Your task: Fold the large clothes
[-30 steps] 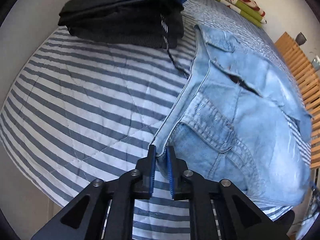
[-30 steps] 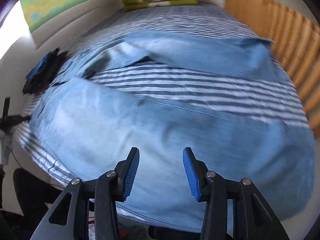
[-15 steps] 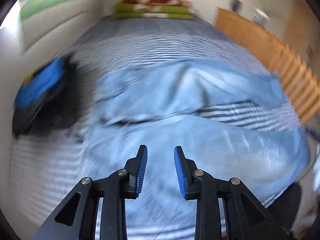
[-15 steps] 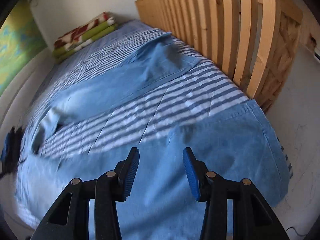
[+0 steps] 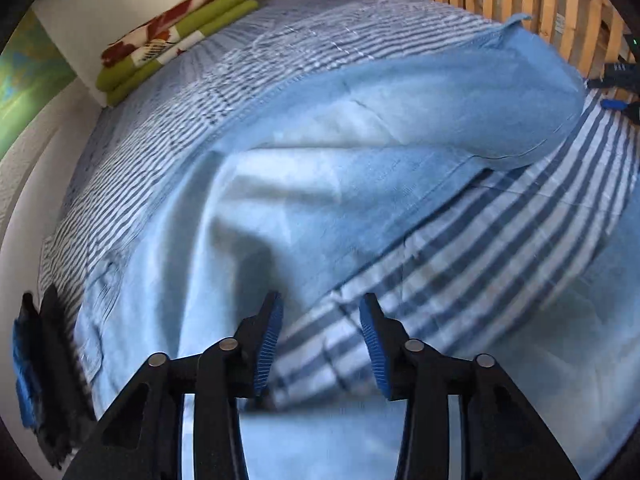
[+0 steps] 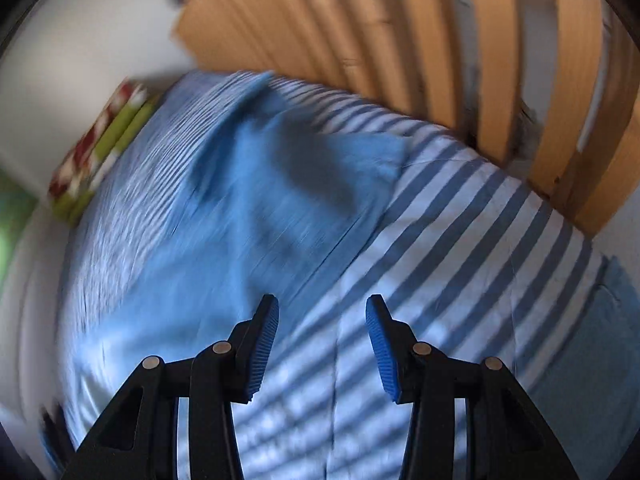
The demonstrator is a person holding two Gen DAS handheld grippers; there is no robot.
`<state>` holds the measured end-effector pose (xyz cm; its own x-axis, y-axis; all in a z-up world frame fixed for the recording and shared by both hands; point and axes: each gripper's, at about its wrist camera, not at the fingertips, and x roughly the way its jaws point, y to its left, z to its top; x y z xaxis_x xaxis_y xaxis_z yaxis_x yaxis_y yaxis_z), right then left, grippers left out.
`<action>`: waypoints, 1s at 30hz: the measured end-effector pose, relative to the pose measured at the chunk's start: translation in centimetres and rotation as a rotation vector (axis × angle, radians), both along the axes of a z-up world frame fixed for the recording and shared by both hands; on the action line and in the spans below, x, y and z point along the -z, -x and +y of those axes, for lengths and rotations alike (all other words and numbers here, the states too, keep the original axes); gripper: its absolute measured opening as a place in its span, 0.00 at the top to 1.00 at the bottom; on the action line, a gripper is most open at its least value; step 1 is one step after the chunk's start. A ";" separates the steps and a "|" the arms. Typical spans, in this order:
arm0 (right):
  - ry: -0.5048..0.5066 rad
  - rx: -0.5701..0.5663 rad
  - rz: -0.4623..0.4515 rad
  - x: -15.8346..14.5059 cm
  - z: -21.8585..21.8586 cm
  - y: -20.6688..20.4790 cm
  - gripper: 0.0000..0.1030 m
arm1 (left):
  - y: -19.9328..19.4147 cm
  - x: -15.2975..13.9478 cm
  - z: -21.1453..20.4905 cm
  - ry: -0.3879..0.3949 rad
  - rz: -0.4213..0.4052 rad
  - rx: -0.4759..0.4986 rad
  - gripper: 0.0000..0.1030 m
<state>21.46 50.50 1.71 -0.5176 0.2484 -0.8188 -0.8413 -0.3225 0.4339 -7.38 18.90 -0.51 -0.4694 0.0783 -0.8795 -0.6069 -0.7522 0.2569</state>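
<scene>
Light blue jeans [image 5: 304, 216] lie spread on a blue-and-white striped bed cover [image 5: 500, 240], legs apart with the cover showing between them. My left gripper [image 5: 320, 340] hovers open above the inner edge of one leg, holding nothing. The far leg's hem [image 5: 520, 92] reaches toward the wooden slats. In the blurred right wrist view the same jeans [image 6: 240, 216] run off to the left. My right gripper [image 6: 322, 340] is open over the striped cover [image 6: 460, 248] beside that leg. The other leg [image 6: 592, 340] shows at the right edge.
A slatted wooden frame [image 6: 460, 52] borders the bed's far side. A folded green, red and white blanket [image 5: 176, 36] lies at the head. A stack of folded dark and blue clothes [image 5: 40, 372] sits at the left edge. The other gripper [image 5: 620, 84] shows at far right.
My left gripper let go of the jeans' waistband, opened and swung toward the legs. My right gripper stayed open and turned toward the slatted frame.
</scene>
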 end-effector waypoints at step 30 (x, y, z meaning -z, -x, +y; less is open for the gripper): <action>-0.337 -0.139 -0.369 -4.4 -2.0 2.4 0.78 | 3.4 0.8 -8.1 -0.060 -0.101 -0.010 0.54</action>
